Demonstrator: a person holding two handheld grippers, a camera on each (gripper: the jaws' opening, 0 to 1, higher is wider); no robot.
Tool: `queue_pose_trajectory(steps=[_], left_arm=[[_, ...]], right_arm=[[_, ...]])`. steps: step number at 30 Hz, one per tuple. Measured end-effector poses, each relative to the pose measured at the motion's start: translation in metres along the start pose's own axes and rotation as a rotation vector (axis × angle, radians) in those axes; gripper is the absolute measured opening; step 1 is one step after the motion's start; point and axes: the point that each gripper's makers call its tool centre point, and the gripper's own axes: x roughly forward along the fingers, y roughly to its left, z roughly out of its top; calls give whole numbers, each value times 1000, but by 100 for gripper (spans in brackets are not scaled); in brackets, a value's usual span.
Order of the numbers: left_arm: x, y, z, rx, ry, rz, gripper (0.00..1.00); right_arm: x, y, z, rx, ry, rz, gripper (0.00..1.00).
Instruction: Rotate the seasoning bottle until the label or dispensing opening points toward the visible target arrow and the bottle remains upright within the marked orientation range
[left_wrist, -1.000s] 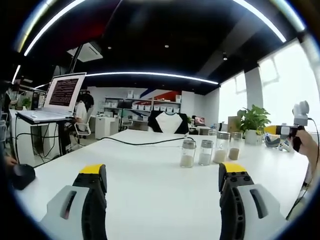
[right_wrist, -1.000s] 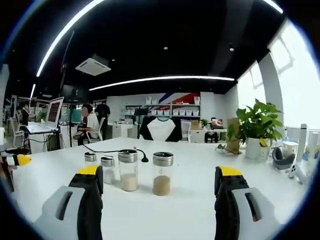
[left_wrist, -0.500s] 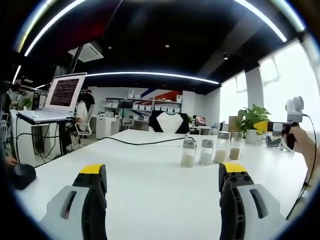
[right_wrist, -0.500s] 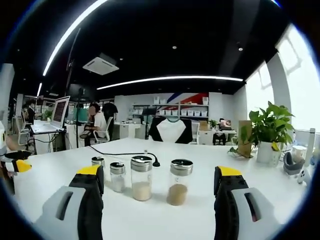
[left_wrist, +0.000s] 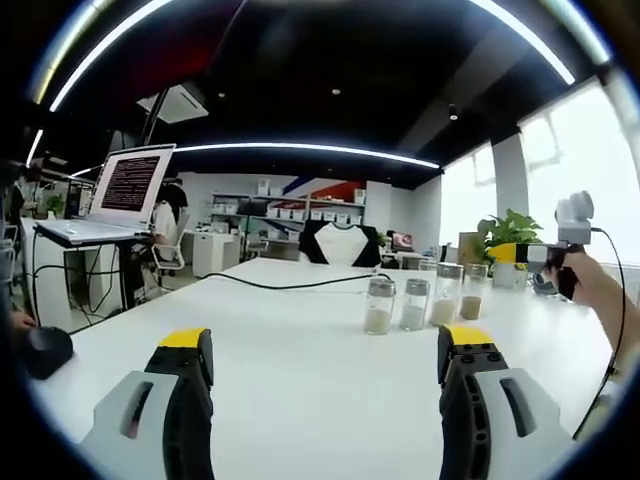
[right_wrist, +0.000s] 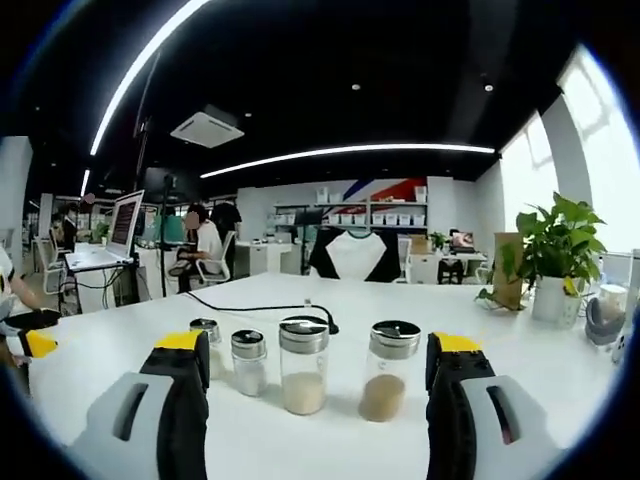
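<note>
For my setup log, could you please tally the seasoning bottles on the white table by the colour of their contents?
Clear glass, metal-lidded bottles with brown seasoning: 1
Bottles with beige seasoning: 1
Bottles with whitish seasoning: 2, counting the one partly behind the right gripper's jaw
Total: 4

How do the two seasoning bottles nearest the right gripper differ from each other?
In the right gripper view, the brown-filled bottle holds darker, tan-brown seasoning; the pale-filled bottle beside it holds lighter, cream seasoning. The brown-filled bottle stands further right, close to the right jaw, while the pale-filled bottle sits near the middle of the gap between the jaws. Both are clear, upright, metal-capped, roughly a third full, and ungrasped.
</note>
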Motion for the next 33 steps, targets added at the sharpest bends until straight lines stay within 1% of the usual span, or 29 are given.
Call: queue_pose_trajectory(steps=[2,6,8,10,13,15,17,21,25,27,33], left_arm=[[0,1,0,17,3,7,98],[-1,0,0,2,7,3,98],[-1,0,0,4,13,8,98],[-2,-3,4,12,0,5,98],[-2,-4,2,5,7,-1,98],[-1,-4,-1,-1,15,-3,98],[-2,-4,-1,-9,17,-6,98],[-2,-6,2,-10,12,-11,98],[-1,-8,0,-13,18,-19,98],[-1,-8,-1,-28,22,-24,98],[-2,-5,2,-24,13,-15,98]], right_arm=[[6,2,-1,1,1,12,91],[17,1,-10,18,22,11,91],[19,3,-14,23,34,16,90],[23,8,-20,11,44,26,89],[29,10,-24,5,53,29,89],[32,12,-28,23,66,44,89],[33,13,-28,41,56,43,88],[39,15,-31,31,63,46,87],[44,16,-29,26,54,47,85],[46,15,-29,26,49,46,85],[52,15,-30,42,49,56,81]])
